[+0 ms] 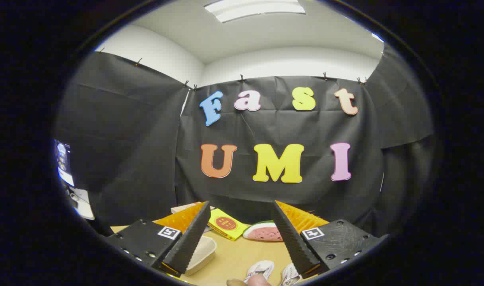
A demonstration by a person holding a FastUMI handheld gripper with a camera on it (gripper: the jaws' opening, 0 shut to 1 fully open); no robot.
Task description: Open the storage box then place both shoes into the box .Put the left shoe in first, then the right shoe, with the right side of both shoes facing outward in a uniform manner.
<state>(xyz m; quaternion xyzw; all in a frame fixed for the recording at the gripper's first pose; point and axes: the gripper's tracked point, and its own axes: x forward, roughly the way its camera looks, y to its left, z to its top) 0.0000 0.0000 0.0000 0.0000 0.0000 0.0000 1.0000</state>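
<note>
Your claw (pixel 240 234) hangs spread over the desk (pixel 242 258), whose top looks like smooth, matt wood. Its fingers (pixel 188 238) show ribbed, rough inner faces and carry paper tags. Left of the claw a tray (pixel 202 250) looks like matt pulp. Beyond the claw a glossy card box (pixel 226 224) lies by a soft melon slice (pixel 262 232). The wall (pixel 273 131) behind is creased, matt cloth.

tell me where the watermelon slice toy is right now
In the gripper view the watermelon slice toy lies on the table, between the open fingers, beside the yellow box.
</note>
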